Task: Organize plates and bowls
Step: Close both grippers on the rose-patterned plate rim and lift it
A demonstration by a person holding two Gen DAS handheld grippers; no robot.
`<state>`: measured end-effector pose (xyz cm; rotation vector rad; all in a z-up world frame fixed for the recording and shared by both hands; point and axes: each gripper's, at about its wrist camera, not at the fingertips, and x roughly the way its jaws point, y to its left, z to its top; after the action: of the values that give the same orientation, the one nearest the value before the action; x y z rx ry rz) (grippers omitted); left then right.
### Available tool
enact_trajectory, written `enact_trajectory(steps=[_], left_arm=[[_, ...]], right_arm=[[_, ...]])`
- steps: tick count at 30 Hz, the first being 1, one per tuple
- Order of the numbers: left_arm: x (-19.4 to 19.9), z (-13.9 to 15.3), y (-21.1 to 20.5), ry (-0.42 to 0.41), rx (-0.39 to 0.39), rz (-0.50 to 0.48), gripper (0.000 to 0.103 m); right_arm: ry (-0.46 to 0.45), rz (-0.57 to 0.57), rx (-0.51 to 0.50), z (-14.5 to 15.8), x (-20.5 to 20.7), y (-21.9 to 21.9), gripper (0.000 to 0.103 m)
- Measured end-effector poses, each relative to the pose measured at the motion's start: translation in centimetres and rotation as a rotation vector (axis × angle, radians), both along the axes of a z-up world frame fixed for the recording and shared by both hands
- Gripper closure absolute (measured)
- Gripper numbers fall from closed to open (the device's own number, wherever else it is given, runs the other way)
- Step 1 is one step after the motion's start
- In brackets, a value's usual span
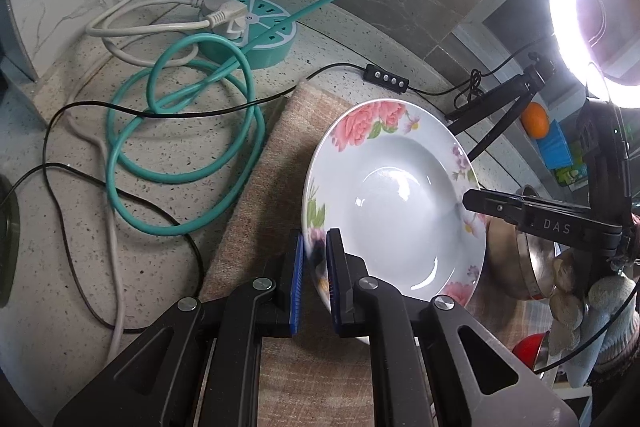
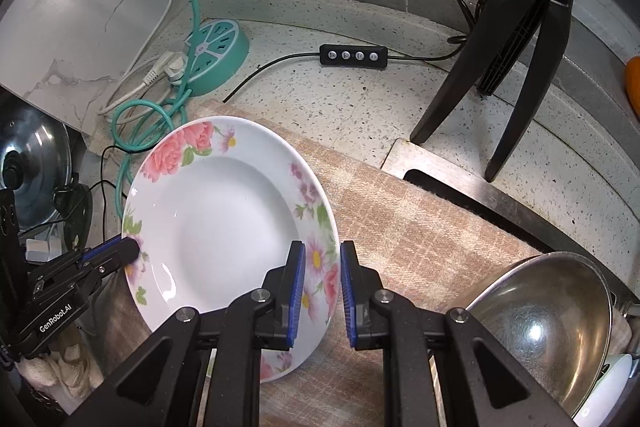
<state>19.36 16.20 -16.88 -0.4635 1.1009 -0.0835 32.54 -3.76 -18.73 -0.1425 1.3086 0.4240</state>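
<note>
Two grippers pinch one plate [image 2: 224,211], held tilted over the cloth [image 2: 420,227]: left gripper [image 1: 316,279] clamps its left rim, right gripper [image 2: 322,291] the opposite rim; steel bowl [image 2: 548,323] lies right.

"GenRobot.AI" on left claw [image 2: 134,247]; "DAS" opposite.

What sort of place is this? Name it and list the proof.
Likely a home kitchen counter: a speckled stone worktop against a marble-look wall, a floral plate and steel bowl on a cloth, and a sink edge beside them.
</note>
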Motion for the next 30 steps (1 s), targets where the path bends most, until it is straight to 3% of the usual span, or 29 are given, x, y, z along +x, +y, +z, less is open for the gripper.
enact_trajectory(steps=[30], left_arm=[[-4.6,3.5,0.1,-0.037,0.004,0.009,0.094]], right_arm=[[-0.005,-0.022,0.071,5.2,-5.8,-0.3,0.093]])
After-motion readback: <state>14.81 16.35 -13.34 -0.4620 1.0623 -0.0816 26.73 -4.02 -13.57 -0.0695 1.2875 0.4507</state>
